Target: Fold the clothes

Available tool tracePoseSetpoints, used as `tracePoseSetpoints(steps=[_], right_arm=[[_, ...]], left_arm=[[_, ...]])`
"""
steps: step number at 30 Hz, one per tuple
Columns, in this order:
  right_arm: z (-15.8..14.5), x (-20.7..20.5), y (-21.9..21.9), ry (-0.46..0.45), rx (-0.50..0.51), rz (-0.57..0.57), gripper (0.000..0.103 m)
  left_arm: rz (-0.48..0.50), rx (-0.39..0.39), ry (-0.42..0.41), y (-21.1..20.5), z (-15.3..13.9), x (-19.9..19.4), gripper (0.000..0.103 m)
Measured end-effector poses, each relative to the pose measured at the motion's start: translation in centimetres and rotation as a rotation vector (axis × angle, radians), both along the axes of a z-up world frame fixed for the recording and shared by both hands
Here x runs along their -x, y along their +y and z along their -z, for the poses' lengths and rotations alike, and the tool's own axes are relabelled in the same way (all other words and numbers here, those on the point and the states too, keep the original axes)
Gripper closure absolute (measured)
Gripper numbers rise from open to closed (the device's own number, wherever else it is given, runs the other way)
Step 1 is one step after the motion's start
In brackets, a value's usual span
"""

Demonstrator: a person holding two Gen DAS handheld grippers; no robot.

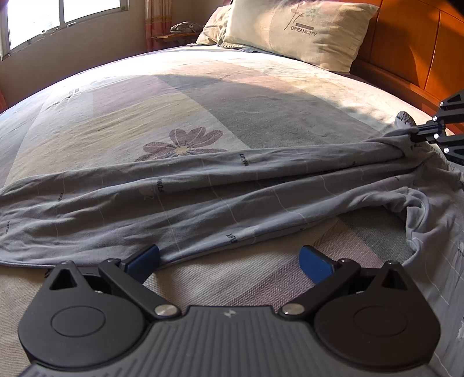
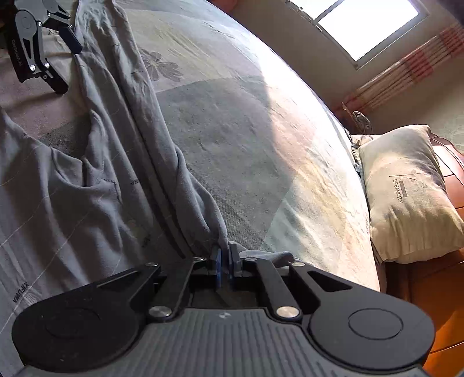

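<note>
Surface: bed (image 1: pixel 232 95) under a pastel patchwork cover with a purple flower print (image 1: pixel 182 143); sunlight and a broad shadow fall across the middle.

Room: window (image 1: pixel 58 17) at 11 o'clock in the left wrist view; cream pillow (image 1: pixel 301 29) lettered DREAMCITY at 1 o'clock, against an orange wooden headboard (image 1: pixel 420 52); striped curtain (image 2: pixel 411 72) beside the window in the right wrist view.

Task item: grey garment (image 1: pixel 203 200), thin pale grid lines and small dark lettering, lying rumpled on the near part of the bed. Long axis runs from 9 o'clock to 3 o'clock in the left wrist view, bunched into rope-like folds toward the 3 o'clock end; a loose loop of cloth sags at 4 o'clock.

Tongs, left gripper (image 1: pixel 229 261): jaws spread wide, blue pads showing, resting at the garment's near hem; the left pad touches the cloth edge, nothing clamped.

Tongs, right gripper (image 2: pixel 225 262): jaws drawn nearly together, pinching the gathered end of the garment; cloth fans away from the tips toward 11 o'clock in its own view.
</note>
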State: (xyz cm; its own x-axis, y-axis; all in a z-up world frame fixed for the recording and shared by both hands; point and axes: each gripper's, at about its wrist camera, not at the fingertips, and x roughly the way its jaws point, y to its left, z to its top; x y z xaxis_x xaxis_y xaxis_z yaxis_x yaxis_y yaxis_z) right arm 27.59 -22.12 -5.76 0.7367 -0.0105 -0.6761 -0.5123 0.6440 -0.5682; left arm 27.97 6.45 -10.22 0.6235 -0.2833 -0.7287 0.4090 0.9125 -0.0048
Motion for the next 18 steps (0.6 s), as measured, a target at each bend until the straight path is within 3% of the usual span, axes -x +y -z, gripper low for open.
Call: tracePoseSetpoints(steps=[10,14,18], right_arm=[[0.7,-11.1,-1.9,-0.084,-0.072,0.199,0.099],[2.1,-13.8,-2.9,-0.072,-0.084,0.318,0.101],[1.9,-13.6,-3.2,-0.076,-0.157,0.344,0.100]], left_arm=[[0.001,0.005,0.000,0.1,0.0,0.0,0.001],[0.000,0.004,0.001,0.1,-0.1,0.0,0.001],[-0.002,0.011,0.006,0.2,-0.2,-0.1,0.001]])
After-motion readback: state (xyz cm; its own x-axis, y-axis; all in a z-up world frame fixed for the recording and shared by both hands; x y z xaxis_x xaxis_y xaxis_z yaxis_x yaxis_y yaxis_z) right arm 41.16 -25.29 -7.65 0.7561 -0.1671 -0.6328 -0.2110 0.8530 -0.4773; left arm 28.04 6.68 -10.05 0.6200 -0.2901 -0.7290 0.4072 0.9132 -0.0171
